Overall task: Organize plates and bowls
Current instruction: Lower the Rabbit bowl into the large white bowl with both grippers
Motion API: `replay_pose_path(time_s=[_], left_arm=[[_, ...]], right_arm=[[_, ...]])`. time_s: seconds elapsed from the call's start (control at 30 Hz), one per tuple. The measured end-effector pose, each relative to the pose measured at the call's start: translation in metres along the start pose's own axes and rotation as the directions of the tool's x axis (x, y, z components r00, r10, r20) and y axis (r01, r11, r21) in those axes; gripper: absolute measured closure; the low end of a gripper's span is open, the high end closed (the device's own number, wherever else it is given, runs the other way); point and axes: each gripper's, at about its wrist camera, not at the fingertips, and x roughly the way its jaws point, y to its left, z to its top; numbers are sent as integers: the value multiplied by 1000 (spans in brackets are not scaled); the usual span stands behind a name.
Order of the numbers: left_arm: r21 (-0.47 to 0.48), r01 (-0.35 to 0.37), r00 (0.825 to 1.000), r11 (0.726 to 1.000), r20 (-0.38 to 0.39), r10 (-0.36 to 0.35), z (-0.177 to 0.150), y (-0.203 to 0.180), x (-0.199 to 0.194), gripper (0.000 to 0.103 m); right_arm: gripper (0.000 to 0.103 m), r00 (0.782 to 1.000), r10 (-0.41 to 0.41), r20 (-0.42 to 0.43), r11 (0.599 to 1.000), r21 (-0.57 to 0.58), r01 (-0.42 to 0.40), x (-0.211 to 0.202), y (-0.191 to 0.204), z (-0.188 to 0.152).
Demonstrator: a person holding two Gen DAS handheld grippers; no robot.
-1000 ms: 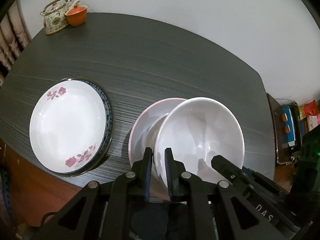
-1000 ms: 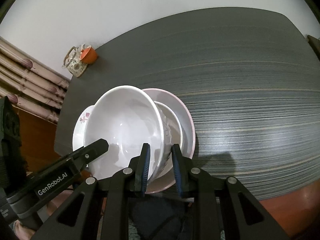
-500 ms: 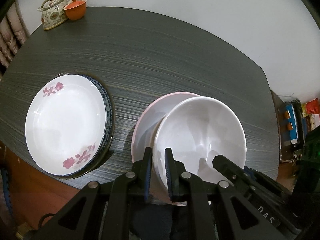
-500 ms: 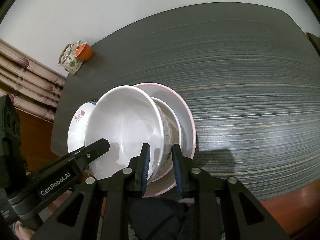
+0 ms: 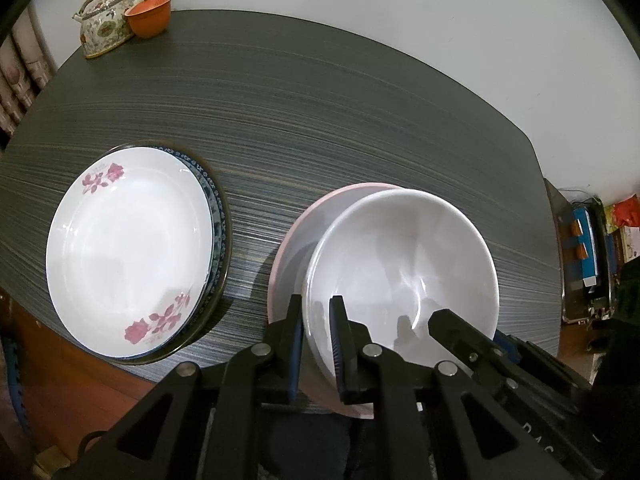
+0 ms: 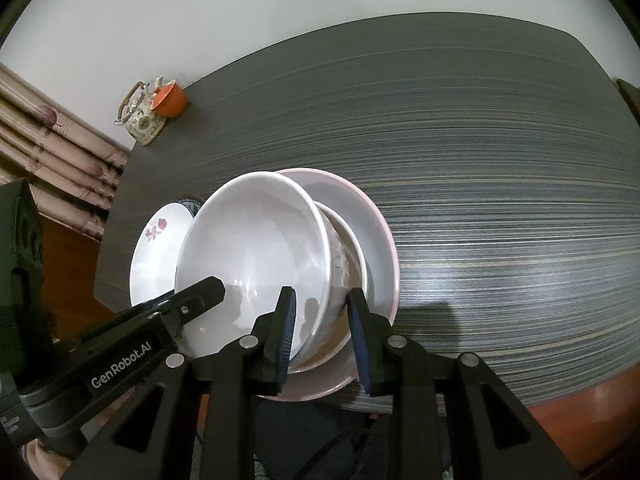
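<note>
Easing the right tongs (image 6: 320, 320) off the white bowl (image 5: 400, 264)
Widening to a loose gap around the near rim after pinching it a moment ago, while clamping that rim narrowly with the left tongs (image 5: 316, 320); probably finishing the nesting into the smaller bowl (image 6: 348, 248) inside the pink-rimmed dish (image 6: 376, 240) on the table (image 5: 320, 120); facing mouth-up, tipping slightly, being round with no long axis; leaving the flowered plate (image 5: 128, 248) stacked beyond

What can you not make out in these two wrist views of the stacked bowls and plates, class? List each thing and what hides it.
- Left wrist view: the lower plate shows only a blue-patterned rim; the rose plate covers it.
- Left wrist view: the pink-rimmed plate is mostly covered by the white bowl.
- Right wrist view: the patterned inner bowl is largely hidden behind the white bowl; whether it touches it is unclear.
</note>
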Motion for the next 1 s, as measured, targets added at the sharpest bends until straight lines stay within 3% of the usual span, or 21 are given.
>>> replay_pose_path(time_s=[0.83, 1.0], left_arm=[[31, -34, 998, 999, 48, 32, 1, -1, -11, 89], [57, -53, 996, 997, 74, 48, 0, 0, -15, 80]], right_arm=[[69, 1000, 7, 27, 1000, 5, -8, -8, -2, -3], [61, 998, 15, 64, 1000, -18, -14, -18, -2, -5]])
